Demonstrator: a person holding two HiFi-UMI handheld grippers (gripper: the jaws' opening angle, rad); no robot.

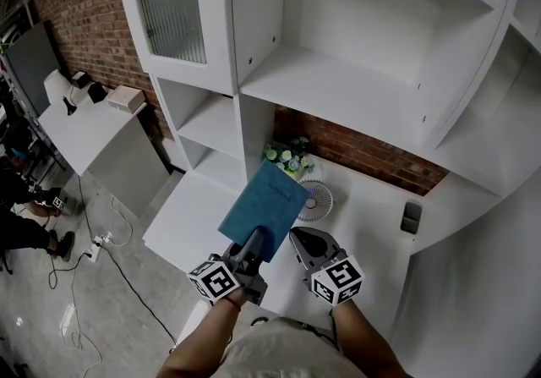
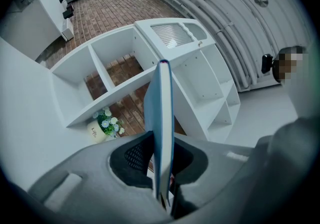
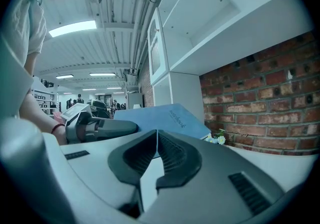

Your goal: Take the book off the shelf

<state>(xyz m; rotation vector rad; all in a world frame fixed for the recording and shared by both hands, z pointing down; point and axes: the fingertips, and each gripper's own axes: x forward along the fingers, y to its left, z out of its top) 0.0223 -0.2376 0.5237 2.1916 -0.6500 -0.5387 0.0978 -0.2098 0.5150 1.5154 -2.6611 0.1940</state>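
A thin blue notebook (image 1: 264, 209) is held out over the white counter (image 1: 186, 224), clear of the shelves. My left gripper (image 1: 252, 243) is shut on the notebook's near edge; in the left gripper view the book (image 2: 162, 118) stands edge-on between the jaws. My right gripper (image 1: 303, 243) sits just right of the book with its jaws shut and empty. In the right gripper view (image 3: 157, 135) the blue cover (image 3: 165, 118) lies to the left behind the jaws, with the left gripper (image 3: 100, 127) beside it.
The white shelf unit (image 1: 338, 84) with bare compartments rises ahead, a brick wall (image 1: 355, 148) behind its lower opening. A flower pot (image 1: 287, 156), a small round fan (image 1: 314, 199) and a dark small object (image 1: 411, 216) stand on the counter. Cables lie on the floor at the left (image 1: 101, 241).
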